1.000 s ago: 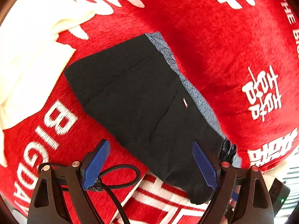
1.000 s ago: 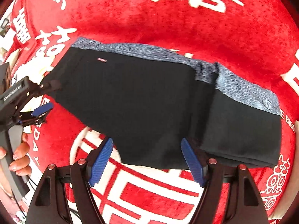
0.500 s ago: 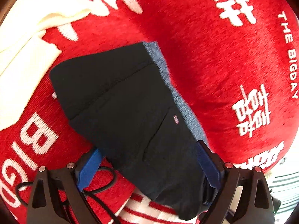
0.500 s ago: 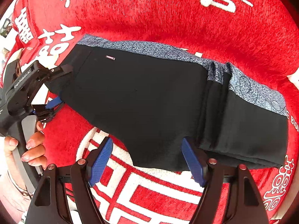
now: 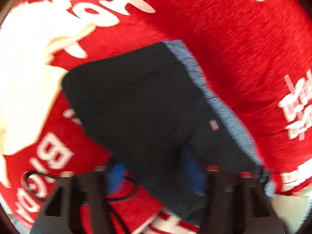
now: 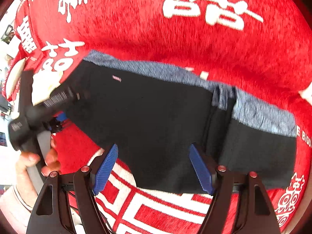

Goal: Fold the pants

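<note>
The black pants (image 5: 146, 101) with a grey waistband (image 5: 220, 105) lie folded on the red cloth (image 5: 234, 48). My left gripper (image 5: 154, 174) straddles their near end. Its jaws are closing with the black fabric between the blue pads, and a wide gap still shows. The left wrist view is blurred. In the right wrist view the pants (image 6: 156, 117) stretch across the middle. My right gripper (image 6: 153, 168) hovers open over their near edge, its pads apart and off the fabric. The left gripper (image 6: 60, 115) sits at the pants' left end, held by a hand (image 6: 33, 161).
The red cloth (image 6: 175, 44) carries large white characters and letters. A cream-white garment (image 5: 25, 78) lies at the left, touching the pants' far corner. A black cable (image 5: 124, 193) loops under the left gripper.
My left gripper pushed forward over the pants' end and its jaws narrowed around the fabric. My right gripper shifted slightly and stayed open.
</note>
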Available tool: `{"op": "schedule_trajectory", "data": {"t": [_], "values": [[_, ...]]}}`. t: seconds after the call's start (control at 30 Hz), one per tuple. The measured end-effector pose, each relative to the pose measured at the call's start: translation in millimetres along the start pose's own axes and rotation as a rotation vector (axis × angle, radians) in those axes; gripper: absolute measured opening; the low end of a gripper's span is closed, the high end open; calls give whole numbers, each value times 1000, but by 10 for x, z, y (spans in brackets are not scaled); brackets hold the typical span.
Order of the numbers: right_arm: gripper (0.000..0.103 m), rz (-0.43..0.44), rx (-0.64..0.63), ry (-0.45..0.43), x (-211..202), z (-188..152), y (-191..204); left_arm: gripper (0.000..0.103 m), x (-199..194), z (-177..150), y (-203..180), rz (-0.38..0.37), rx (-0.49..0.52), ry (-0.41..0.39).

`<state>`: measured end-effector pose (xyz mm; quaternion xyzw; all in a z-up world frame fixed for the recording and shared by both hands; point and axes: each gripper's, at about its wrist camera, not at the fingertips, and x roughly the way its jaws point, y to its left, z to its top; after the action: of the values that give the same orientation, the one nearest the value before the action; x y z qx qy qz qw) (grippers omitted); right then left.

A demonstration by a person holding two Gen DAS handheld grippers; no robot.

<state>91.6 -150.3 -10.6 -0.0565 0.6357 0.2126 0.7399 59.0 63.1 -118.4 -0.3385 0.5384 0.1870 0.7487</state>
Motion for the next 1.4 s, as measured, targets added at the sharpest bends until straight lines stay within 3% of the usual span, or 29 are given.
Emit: {"op": "schedule_trajectory", "data": {"t": [0.1,0.3,0.47,0.6,0.9,1.07,1.17,1.2,1.27,1.33,1.4], "values": [[79,35,-9,-10,-73,170,-15,34,-51,-13,-16,17,35,-10],[79,138,-19,17,-124,621,37,32,-166,-145,-433,158,239,-91],[80,235,-19,104,-34,1179,197,32,-155,-295,-626,264,396,-134],[82,284,-104,198,126,1528,614,32,-162,-379,-665,320,472,-157],[83,285,-395,474,799,1877,1965,32,-142,-471,-830,401,578,-173],[83,165,-526,594,1247,1743,2358,32,-166,-527,-888,423,611,-184],[83,121,-551,670,1481,1664,2389,32,-174,-565,-930,439,631,-193],[81,110,-543,694,1543,1632,2359,32,-177,-578,-952,443,641,-196],[32,117,-531,707,1582,1588,2281,32,-168,-592,-978,436,651,-183],[18,149,-501,668,1498,1603,2167,32,-181,-622,-1010,435,667,-193],[17,190,-480,611,1357,1611,2030,32,-238,-664,-1084,431,695,-214]]}}
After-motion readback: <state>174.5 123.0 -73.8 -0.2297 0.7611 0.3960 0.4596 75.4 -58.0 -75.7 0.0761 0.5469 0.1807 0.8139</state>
